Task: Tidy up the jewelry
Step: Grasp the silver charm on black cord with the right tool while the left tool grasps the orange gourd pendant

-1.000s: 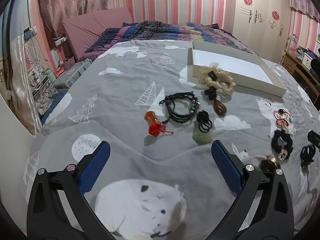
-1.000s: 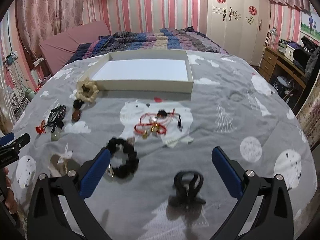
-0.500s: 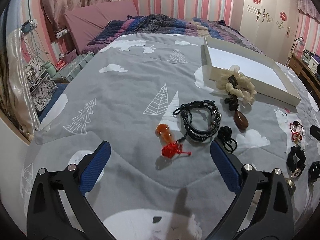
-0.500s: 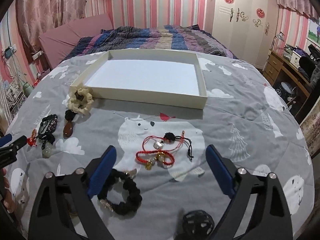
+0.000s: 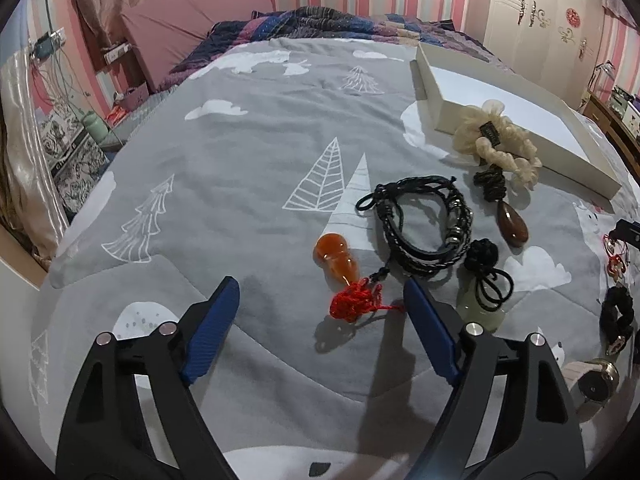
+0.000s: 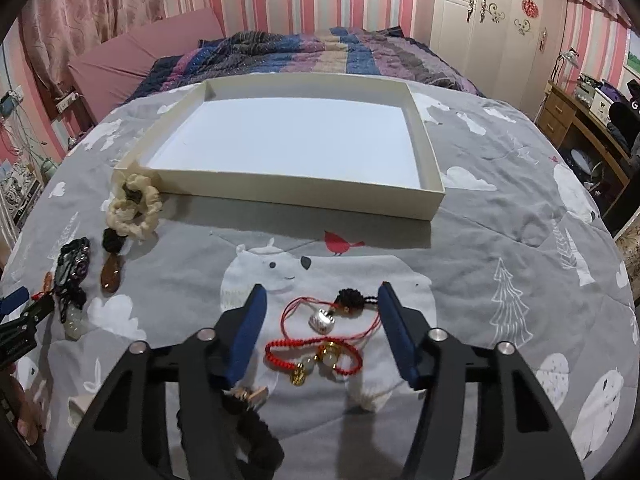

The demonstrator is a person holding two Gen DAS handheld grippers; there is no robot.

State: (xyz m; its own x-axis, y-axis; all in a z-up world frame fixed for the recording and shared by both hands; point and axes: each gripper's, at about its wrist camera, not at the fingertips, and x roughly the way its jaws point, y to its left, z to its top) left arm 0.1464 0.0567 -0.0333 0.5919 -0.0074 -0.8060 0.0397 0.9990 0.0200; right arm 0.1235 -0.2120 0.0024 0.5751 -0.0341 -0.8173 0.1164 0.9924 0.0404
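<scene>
Jewelry lies scattered on the bed [image 6: 500,240] before an empty white tray [image 6: 432,184]. Left gripper [image 5: 320,300] is closing around the orange pendant's red knot [image 5: 354,306]; right gripper [image 6: 320,308] is closing around red string bracelets [image 6: 316,354], touching neither.

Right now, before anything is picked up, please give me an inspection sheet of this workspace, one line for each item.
Surface: grey printed bedspread, somewhat wrinkled.
Job's things: white tray, nothing inside; red cord bracelets; orange gourd charm with red knot; black braided bracelet; brown drop pendant; pale jade pendant; cream scrunchie against the tray's corner.
Clutter: black scrunchie near the right edge of the left view.
Grippers: left gripper closing around the red knot, pads not touching; right gripper closing around the red cord bracelets, pads not touching.
Cables: wall wires beside the bed.
Surroundings: striped wall, wardrobe, desk.
</scene>
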